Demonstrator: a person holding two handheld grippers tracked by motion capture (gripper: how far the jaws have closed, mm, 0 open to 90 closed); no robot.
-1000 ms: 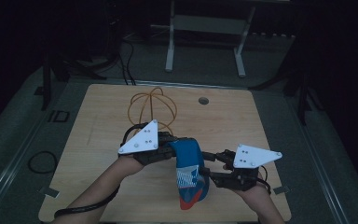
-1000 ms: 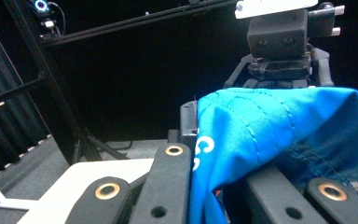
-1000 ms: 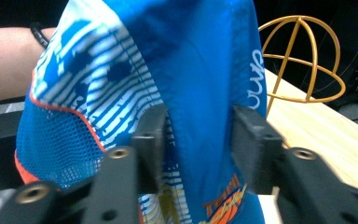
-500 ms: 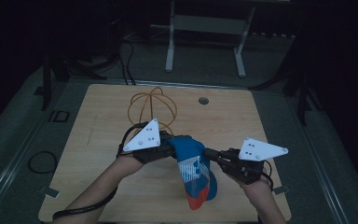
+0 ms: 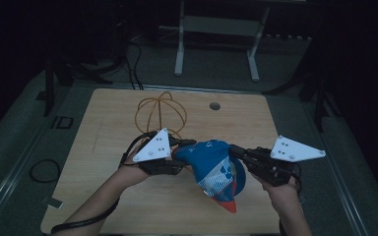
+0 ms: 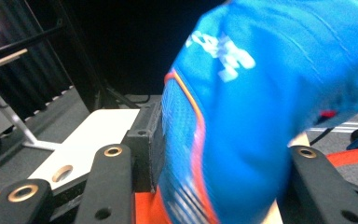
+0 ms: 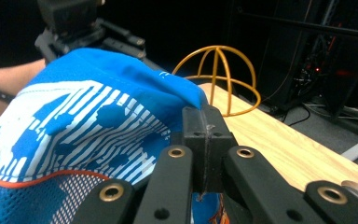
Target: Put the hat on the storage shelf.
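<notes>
A blue cap with a white pattern and an orange brim hangs above the wooden table between my two grippers. My right gripper is shut on a fold of the cap's blue crown, and its pads pinch the fabric edge. My left gripper is at the cap's other side. Its jaws have just been opening and stand apart, with the blue cap between them and blurred. The brim points down toward the table's near edge.
An orange wire dome frame stands on the table behind the left gripper, also seen as the wire dome past the cap. A round hole sits near the table's far edge. A white desk frame stands on the floor beyond.
My right gripper has moved right and a little up, pulling the cap's crown with it. The cap now hangs lower with its brim down. The left hand has stayed in place.
</notes>
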